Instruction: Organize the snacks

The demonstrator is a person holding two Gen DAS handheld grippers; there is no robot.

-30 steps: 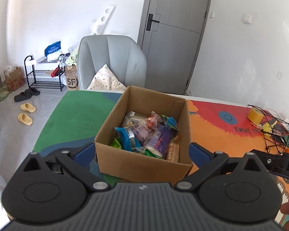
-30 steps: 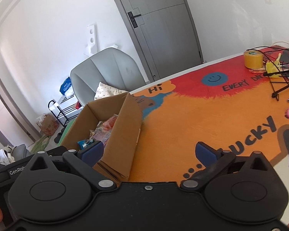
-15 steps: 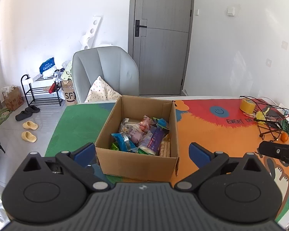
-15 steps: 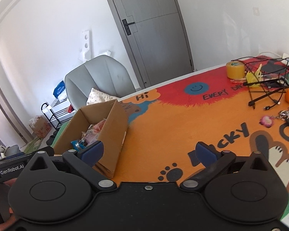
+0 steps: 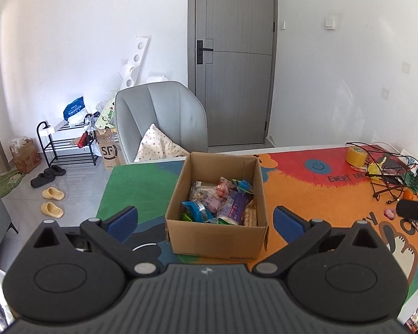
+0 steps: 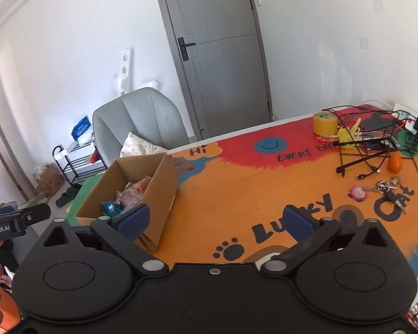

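An open cardboard box (image 5: 218, 238) sits on the colourful table mat, filled with several snack packets (image 5: 223, 203). In the right wrist view the box (image 6: 164, 183) lies at the left with packets (image 6: 131, 194) showing inside. My left gripper (image 5: 204, 218) is open and empty, held back from and above the box's near wall. My right gripper (image 6: 216, 221) is open and empty, to the right of the box over the orange part of the mat.
A yellow tape roll (image 6: 325, 123), black wire rack with cables (image 6: 365, 144), an orange (image 6: 395, 163) and keys (image 6: 387, 188) lie at the mat's right end. A grey chair (image 5: 161, 119) with a pillow stands behind the table. Shoe rack (image 5: 67, 144) and slippers are on the floor at left.
Both grippers have pulled back and risen away from the box, so it looks smaller and more of the mat shows. Both stay open and empty.
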